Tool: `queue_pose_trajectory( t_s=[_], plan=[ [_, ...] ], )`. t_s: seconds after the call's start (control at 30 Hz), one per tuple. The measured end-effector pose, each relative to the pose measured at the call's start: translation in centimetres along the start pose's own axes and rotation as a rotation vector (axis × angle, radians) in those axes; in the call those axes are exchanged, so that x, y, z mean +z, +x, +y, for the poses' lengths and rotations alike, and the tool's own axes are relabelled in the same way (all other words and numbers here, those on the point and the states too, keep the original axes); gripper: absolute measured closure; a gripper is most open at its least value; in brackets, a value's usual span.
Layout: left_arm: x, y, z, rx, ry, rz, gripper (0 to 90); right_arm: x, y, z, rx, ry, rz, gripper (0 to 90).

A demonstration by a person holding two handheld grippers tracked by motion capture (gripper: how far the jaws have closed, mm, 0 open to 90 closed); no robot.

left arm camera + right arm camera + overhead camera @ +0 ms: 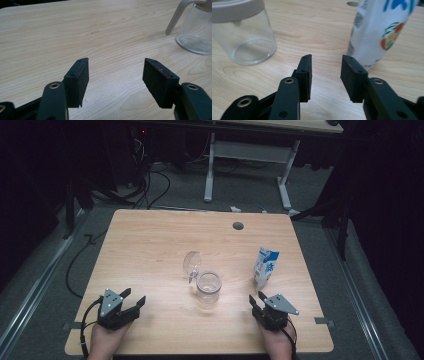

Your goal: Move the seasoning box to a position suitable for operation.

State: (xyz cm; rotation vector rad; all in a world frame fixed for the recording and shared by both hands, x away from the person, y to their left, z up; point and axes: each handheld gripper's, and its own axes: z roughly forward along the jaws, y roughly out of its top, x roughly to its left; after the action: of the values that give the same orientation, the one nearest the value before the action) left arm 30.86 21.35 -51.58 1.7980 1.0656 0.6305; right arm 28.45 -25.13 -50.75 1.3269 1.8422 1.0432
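A clear glass jar [208, 287] stands near the middle of the wooden table [150, 245], its hinged lid [192, 262] swung up behind it. To its right stands a white and blue carton [265, 267]. My left gripper [134, 304] rests low at the front left, open and pointing toward the jar; in the left gripper view the gripper [116, 61] has bare wood between its pads and the jar [197, 32] far right. My right gripper [256, 301] sits at the front right, just before the carton. Its gripper [326, 57] is open and empty, between the jar [244, 37] and the carton [379, 30].
A round cable hole [238, 226] is in the table's far side. Beyond the table stand a white desk frame [210, 165] and cables on the floor [150, 185]. The table's front edge lies just behind both hands.
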Motion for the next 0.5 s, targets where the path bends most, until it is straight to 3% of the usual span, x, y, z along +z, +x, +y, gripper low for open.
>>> queue_pose_trajectory(
  t_s=[0.17, 0.2, 0.4, 0.5],
  plan=[
    [0.1, 0.1, 0.0, 0.007, 0.006, 0.012, 38.6, 0.0, -0.7, 0.4, 0.009, -0.006, -0.033, 52.1],
    [0.2, 0.1, 0.0, 0.015, 0.006, 0.016, 38.7, 0.3, -1.0, 0.7, 0.004, -0.006, -0.050, 46.6],
    [0.5, -0.1, -0.2, 0.004, 0.012, 0.006, 38.6, 1.1, -1.7, 2.1, 0.013, 0.000, -0.100, 34.2],
    [0.4, -0.1, -0.2, 0.006, 0.010, 0.009, 38.7, 1.3, -1.7, 2.7, 0.009, -0.001, -0.105, 30.4]
  ],
)
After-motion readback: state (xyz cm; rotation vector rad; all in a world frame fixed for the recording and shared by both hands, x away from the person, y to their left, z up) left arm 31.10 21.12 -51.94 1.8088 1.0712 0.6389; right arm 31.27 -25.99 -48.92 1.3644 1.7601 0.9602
